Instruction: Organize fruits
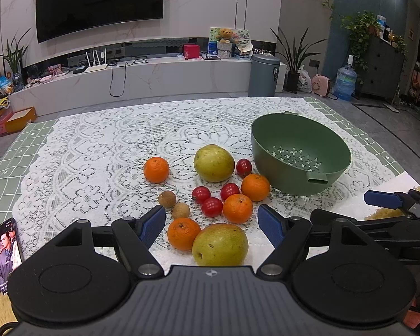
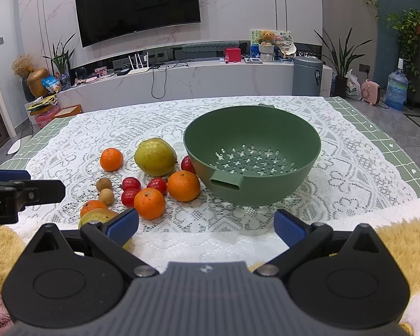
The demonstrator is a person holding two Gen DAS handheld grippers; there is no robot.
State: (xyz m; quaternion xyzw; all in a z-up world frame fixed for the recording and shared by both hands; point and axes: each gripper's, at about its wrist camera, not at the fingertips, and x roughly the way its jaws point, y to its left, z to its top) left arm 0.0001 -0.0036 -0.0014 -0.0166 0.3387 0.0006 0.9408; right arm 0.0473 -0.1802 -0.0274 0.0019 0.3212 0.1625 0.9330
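Observation:
A green colander bowl (image 1: 299, 151) stands empty on the lace tablecloth; it also shows in the right wrist view (image 2: 252, 151). Left of it lie several oranges (image 1: 237, 208), two yellow-green pears (image 1: 219, 245) (image 1: 214, 162), several cherry tomatoes (image 1: 211, 206) and two brown longans (image 1: 167, 198). My left gripper (image 1: 211, 225) is open, with the near pear and an orange (image 1: 183, 233) between its fingers. My right gripper (image 2: 205, 226) is open and empty, in front of the bowl, with an orange (image 2: 149, 203) just beyond its left finger.
A phone (image 1: 7, 252) with a lit screen lies at the table's near left. Yellow fluffy fabric (image 2: 406, 246) lies along the near edge. The right gripper (image 1: 383, 200) shows at the right of the left wrist view. Beyond the table stand a TV console and a grey bin (image 1: 263, 75).

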